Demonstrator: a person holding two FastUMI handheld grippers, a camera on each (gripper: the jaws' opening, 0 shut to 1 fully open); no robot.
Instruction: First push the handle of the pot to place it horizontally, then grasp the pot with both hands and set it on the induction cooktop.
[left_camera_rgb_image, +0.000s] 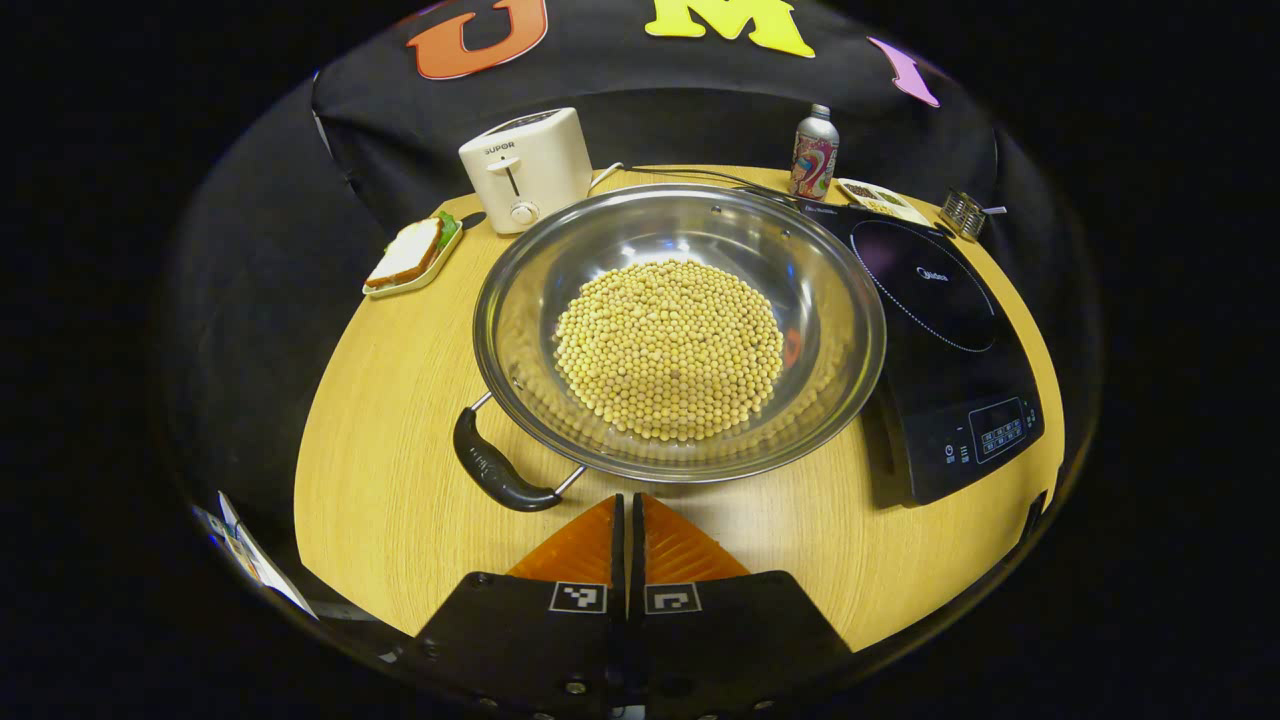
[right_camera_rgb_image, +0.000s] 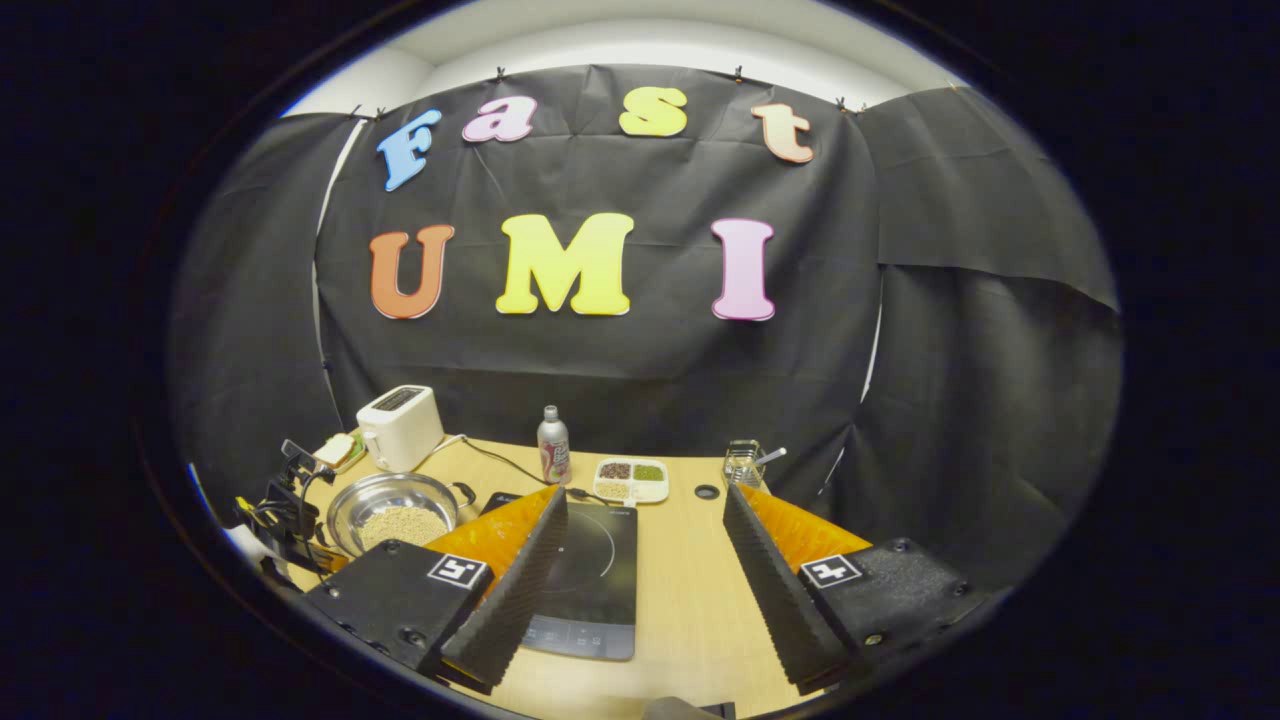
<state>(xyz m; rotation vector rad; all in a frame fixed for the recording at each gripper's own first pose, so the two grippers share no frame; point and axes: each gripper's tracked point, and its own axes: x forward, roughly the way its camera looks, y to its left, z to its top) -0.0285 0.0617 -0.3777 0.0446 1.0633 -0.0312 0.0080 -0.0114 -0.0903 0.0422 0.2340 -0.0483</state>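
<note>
Steel pot (left_camera_rgb_image: 680, 330) with black handle (left_camera_rgb_image: 495, 470) angled near-left.

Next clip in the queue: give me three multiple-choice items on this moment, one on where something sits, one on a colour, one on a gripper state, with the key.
1. In the left gripper view, where does the toaster stand relative to the pot?
A. behind it, to the left
B. in front of it
C. on the induction cooktop

2. What colour is the pot's near handle?
A. red
B. black
C. white

3. How do the fingers of the right gripper stand?
A. pressed together
B. clamped on the pot rim
C. spread apart, with nothing between them

Key: 1 A, the toaster is at the table's far left, beyond the pot. 2 B, the grip is black on wire mounts. 3 C, the induction cooktop and the table show through the wide gap.
</note>
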